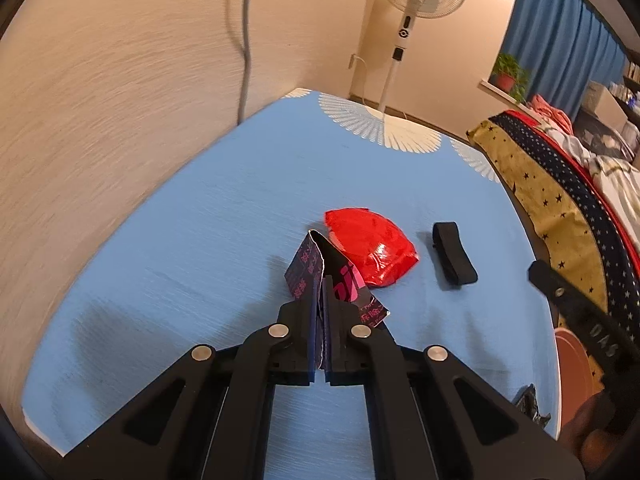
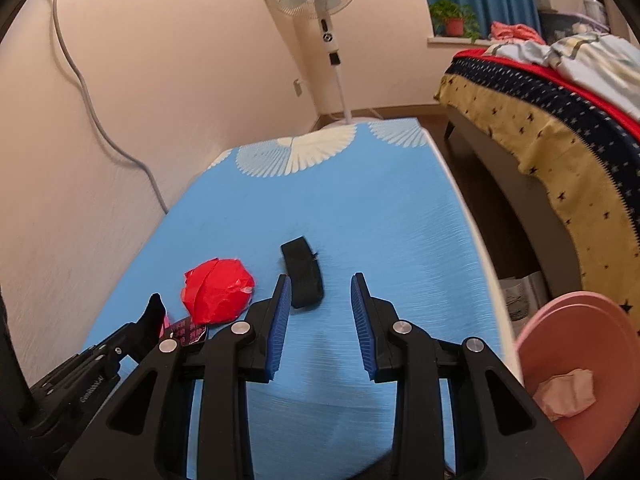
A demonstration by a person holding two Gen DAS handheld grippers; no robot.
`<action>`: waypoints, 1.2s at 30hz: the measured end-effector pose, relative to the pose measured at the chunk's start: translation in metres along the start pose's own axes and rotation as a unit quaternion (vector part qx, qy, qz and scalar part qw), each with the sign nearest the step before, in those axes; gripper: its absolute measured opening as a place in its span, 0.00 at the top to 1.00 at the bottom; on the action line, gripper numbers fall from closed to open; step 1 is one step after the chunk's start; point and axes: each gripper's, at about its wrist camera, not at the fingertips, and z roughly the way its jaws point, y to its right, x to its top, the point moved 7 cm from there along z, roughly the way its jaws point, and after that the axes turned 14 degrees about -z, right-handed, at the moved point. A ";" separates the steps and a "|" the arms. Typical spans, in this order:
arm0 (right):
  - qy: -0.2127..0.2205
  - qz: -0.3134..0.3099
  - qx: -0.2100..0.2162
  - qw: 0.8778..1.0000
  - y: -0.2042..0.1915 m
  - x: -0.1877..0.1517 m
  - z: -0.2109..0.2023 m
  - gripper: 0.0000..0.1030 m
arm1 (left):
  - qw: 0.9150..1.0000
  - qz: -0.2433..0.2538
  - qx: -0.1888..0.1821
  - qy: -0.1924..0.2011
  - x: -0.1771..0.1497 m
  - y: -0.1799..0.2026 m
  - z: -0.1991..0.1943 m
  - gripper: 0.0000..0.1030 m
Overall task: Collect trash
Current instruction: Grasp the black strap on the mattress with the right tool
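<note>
A blue tabletop [image 1: 200, 220] printed with white fans stands against a cream wall, a pedestal fan [image 2: 316, 4] and a bed [image 2: 560, 120] beyond. The left gripper [image 1: 322, 280] is clamped on a dark pink-lettered wrapper [image 1: 308, 268] just above the table; the right gripper [image 2: 320, 284] hangs with jaws apart near a red wrapper [image 2: 218, 292] and black strap [image 2: 302, 276].

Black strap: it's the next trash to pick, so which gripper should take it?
Probably right. The right gripper is open with the black strap just ahead, near its left finger. The left gripper is shut on a wrapper.
</note>
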 end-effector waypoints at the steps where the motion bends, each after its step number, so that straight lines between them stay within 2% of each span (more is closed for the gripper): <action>1: -0.004 0.000 0.004 1.000 -0.002 0.000 0.005 0.63 | 1.000 -0.005 0.001 0.001 0.001 -0.002 0.000 0.98; 3: -0.010 0.003 0.010 1.000 -0.005 -0.003 0.015 0.54 | 1.000 -0.013 0.004 0.008 0.005 -0.005 -0.002 0.98; 6: -0.021 0.005 0.009 1.000 -0.008 -0.006 0.028 0.51 | 1.000 -0.021 0.008 0.018 0.012 -0.008 -0.004 0.98; 19: -0.067 -0.012 -0.007 0.998 -0.017 -0.012 0.070 0.48 | 0.999 -0.033 0.015 0.022 0.018 -0.012 -0.001 0.98; 20: -0.072 -0.013 -0.010 0.997 -0.018 -0.013 0.072 0.52 | 0.999 -0.032 0.015 0.022 0.017 -0.012 -0.001 0.98; 21: -0.077 -0.012 -0.013 0.997 -0.017 -0.015 0.073 0.62 | 0.999 -0.032 0.015 0.022 0.017 -0.011 -0.001 0.98; 23: -0.077 -0.010 -0.009 0.997 -0.016 -0.016 0.073 0.74 | 0.999 -0.030 0.015 0.022 0.017 -0.011 -0.001 0.98; 30: -0.042 -0.006 -0.005 0.999 -0.012 -0.007 0.049 0.76 | 0.999 -0.027 0.009 0.025 0.017 -0.010 -0.003 0.98; 36: -0.009 -0.003 0.005 1.000 -0.013 -0.001 0.009 0.77 | 0.999 -0.019 -0.005 0.032 0.016 -0.007 -0.014 0.98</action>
